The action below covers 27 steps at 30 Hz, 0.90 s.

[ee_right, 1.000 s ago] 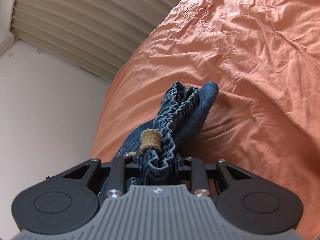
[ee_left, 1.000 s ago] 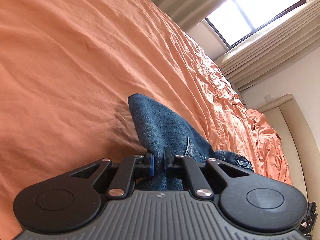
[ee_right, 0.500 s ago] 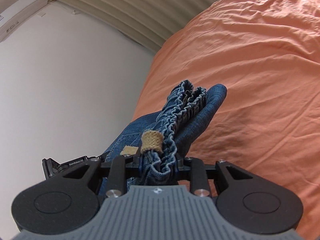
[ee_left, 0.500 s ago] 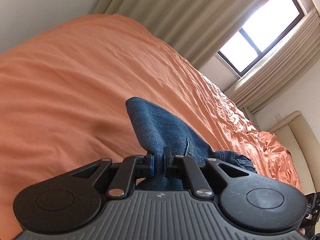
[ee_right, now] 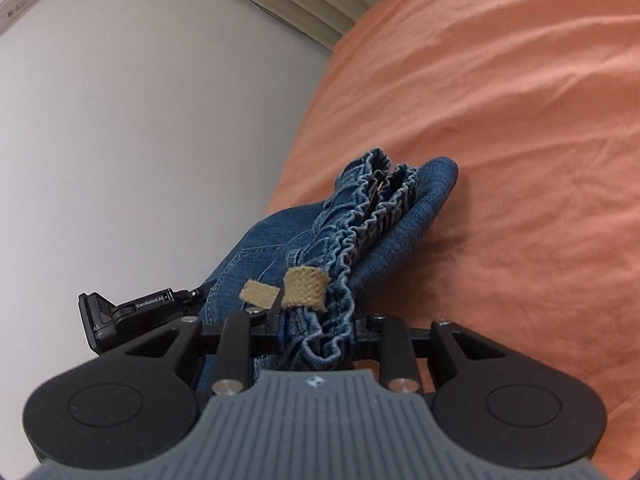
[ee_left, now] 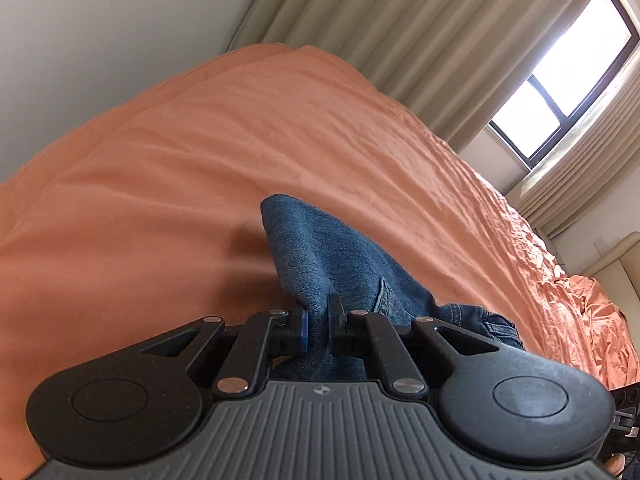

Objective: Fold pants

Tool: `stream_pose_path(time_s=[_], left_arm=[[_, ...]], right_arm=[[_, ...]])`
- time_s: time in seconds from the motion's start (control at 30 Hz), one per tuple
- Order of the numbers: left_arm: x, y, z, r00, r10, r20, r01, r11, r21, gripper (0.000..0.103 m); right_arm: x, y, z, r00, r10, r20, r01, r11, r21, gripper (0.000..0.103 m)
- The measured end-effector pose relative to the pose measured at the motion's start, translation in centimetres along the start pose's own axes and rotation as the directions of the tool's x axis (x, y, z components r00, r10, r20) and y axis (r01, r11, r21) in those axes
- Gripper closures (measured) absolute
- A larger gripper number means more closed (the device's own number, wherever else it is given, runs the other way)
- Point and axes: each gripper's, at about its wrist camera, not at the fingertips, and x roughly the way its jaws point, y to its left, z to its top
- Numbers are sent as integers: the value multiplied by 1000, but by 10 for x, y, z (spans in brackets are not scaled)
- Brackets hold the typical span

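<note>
The blue denim pants [ee_left: 328, 256] hang between both grippers above the orange bed sheet [ee_left: 200, 184]. My left gripper [ee_left: 317, 328] is shut on a smooth fold of the denim, which sticks out past its pads. In the right wrist view my right gripper [ee_right: 318, 330] is shut on the bunched elastic waistband [ee_right: 360, 216] of the pants [ee_right: 424, 200], beside a tan belt loop [ee_right: 305, 288]. The other gripper's black body [ee_right: 132, 312] shows at the left of that view, close by. The rest of the pants is hidden behind the grippers.
The orange sheet [ee_right: 520, 140] covers the whole bed, wrinkled toward the far end. Beige curtains [ee_left: 400, 40] and a window [ee_left: 560, 80] lie beyond it, with a padded headboard [ee_left: 616, 264] at the right. A pale wall [ee_right: 140, 140] stands at the left of the right wrist view.
Both grippers have swept sideways across the bed with the pants still clamped. The wall and curtains have come into view, and the other gripper now shows in the right wrist view.
</note>
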Motion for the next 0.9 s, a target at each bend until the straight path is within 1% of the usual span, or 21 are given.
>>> stream_pose_path(time_s=[0.03,0.1,0.2,0.33,0.4,0.43,0.47,0.5,0.53,0.6,0.7,0.73,0.77,0.8,0.87,0.9], left_arm=[[8,6,-5,1000,12,-11,-12,1000,-4,95],[21,18,-14,999,31,-18,-31,1000,-2,95],[33,33,-19,999,18,-26,-19,999,-28,94],[46,32,-26,997,58,-45,-57,998,30,91],[46,32,-24,996,69,-52,-68,997,37,89],[44,29,-23,996,72,-52,-70,997,41,86],[35,29,-21,995,84,-47,-82,995,53,81],[28,25,-19,993,107,-38,-104,992,71,81],[20,21,-17,992,125,-25,-122,988,95,81],[1,11,-18,988,152,6,-151,977,153,81],[-28,-5,-23,986,165,25,-166,961,223,81],[-36,-11,-27,985,170,31,-172,954,244,81],[-44,-17,-32,985,167,40,-171,948,268,81],[-48,-22,-37,986,160,49,-167,943,287,81],[-51,-28,-45,986,159,53,-168,937,307,81],[-51,-30,-51,985,160,57,-170,933,318,81]], right_arm=[[7,-8,-7,1000,-17,-19,17,1000,6,81],[12,-24,-17,1000,-21,-21,21,999,27,81],[21,-44,-27,997,-54,-46,58,995,82,81],[28,-50,-36,996,-80,-40,84,991,103,80],[28,-41,-35,994,-106,-38,108,991,78,78],[26,-34,-35,991,-126,-40,128,991,49,76],[23,-26,-33,989,-143,-40,144,989,16,71],[21,-17,-32,985,-165,-40,164,986,-22,66],[17,-8,-31,982,-186,-35,183,981,-65,64],[18,9,-25,970,-243,-8,239,956,-170,61],[7,43,-30,938,-329,107,346,877,-333,61],[9,59,-31,929,-339,148,370,847,-383,61],[10,69,-31,930,-328,165,367,832,-415,61],[7,78,-31,933,-317,172,361,818,-448,62],[18,97,-30,923,-331,198,385,777,-498,62],[25,101,-27,919,-339,202,394,764,-511,62]])
